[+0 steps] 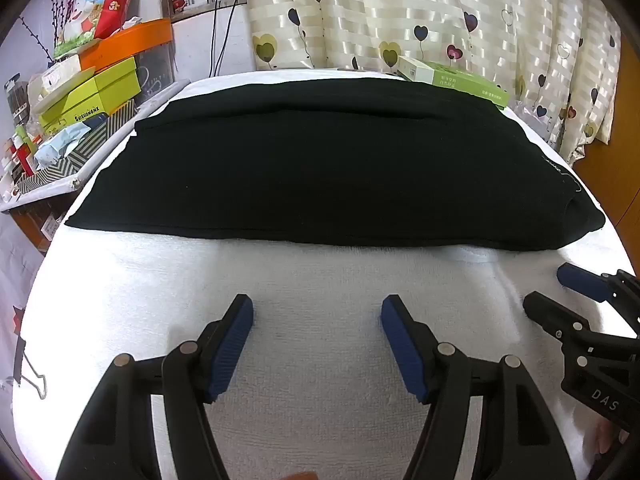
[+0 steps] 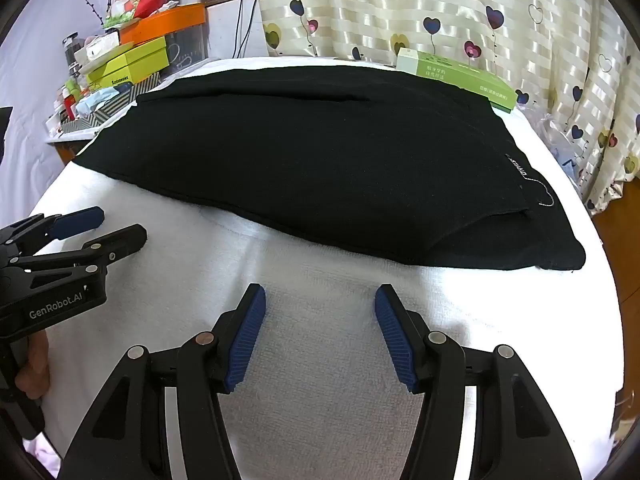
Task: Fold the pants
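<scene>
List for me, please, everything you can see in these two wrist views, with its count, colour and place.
pants: one, black, folded, lying flat across the far half of the towel
towel: one, white, covering the work surface under the pants
green box: one, green and white, at the far right edge behind the pants
curtain: one, cream striped with heart balloons, behind the table
yellow-green boxes: two at least, stacked on the cluttered side table at the far left
orange box: one, orange, on top of that stack
binder clip: one, black, at the left edge of the towel
left gripper: one, black with blue pads, open over bare towel
right gripper: one, black with blue pads, open over bare towel
</scene>
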`<state>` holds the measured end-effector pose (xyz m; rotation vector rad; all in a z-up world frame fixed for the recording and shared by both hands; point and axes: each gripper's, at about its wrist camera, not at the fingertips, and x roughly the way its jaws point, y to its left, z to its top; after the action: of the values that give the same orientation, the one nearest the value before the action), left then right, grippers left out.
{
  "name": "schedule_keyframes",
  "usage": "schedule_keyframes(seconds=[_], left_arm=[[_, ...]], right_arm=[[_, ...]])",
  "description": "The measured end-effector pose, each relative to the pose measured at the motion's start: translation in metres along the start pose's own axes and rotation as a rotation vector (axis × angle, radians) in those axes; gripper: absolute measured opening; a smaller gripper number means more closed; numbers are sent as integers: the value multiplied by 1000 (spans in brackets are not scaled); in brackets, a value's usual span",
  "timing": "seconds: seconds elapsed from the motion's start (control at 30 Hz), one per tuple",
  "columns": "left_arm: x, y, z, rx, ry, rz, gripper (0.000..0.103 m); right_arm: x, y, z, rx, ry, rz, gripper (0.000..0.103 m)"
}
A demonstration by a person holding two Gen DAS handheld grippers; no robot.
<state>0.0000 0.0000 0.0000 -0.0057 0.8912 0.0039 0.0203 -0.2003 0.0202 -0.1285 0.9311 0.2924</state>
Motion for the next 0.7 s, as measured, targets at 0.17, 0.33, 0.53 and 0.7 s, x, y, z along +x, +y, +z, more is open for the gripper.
schedule_keyframes(seconds=[0.17,0.33,0.53,0.7], left_arm=[[0,0,0,2,0,2,69],[0,0,0,4,0,5,69],[0,0,0,4,0,4,70],[0,0,0,4,0,5,70]], right_arm=[[0,0,0,0,0,0,58],[0,0,0,1,0,1,58],[0,0,0,1,0,2,58],[0,0,0,2,0,2,58]])
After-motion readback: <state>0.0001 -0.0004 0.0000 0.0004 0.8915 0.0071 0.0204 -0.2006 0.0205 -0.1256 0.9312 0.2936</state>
